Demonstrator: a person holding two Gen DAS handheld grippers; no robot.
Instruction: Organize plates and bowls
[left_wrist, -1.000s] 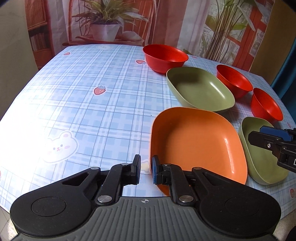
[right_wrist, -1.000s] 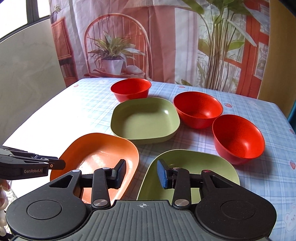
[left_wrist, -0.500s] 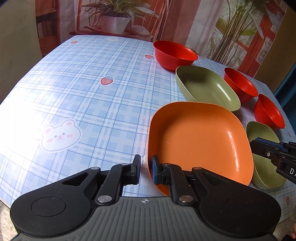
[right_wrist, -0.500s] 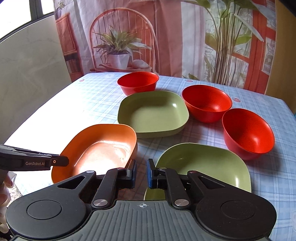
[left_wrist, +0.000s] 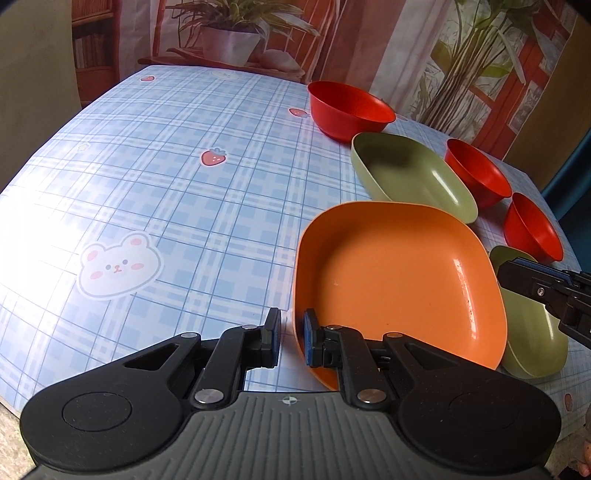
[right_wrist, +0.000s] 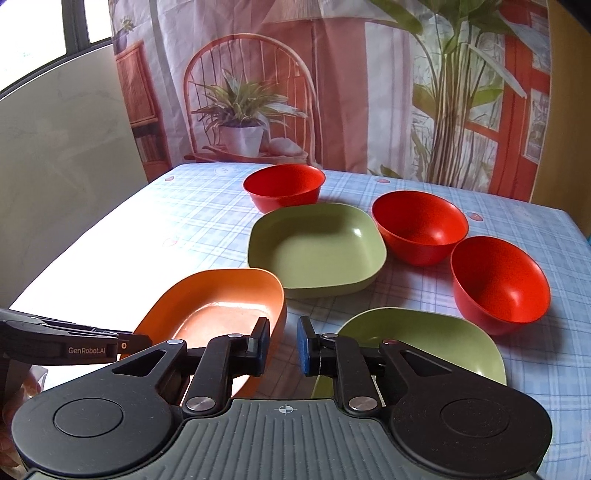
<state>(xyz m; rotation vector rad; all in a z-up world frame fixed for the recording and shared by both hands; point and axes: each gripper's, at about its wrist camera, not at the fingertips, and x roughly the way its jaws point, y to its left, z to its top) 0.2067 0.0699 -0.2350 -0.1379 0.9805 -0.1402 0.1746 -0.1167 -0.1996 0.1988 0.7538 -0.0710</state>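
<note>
On a checked table (left_wrist: 166, 184), the left gripper (left_wrist: 291, 338) pinches the near rim of the orange plate (left_wrist: 399, 280) at the front. The plate faces up; it is nearly square, with no clear long axis. The right gripper (right_wrist: 282, 345) hovers by the near green plate (right_wrist: 436, 339). Its jaws, narrowly apart, have just been opening, with only cloth between them. Three red bowls (right_wrist: 417, 229) sit behind. The step is probably lifting the orange plate. Stacking it next calls for a level lift.

My right gripper's housing hides the near green plate's (right_wrist: 436, 339) front edge; the orange plate's (right_wrist: 218, 299) near rim is hidden too.
</note>
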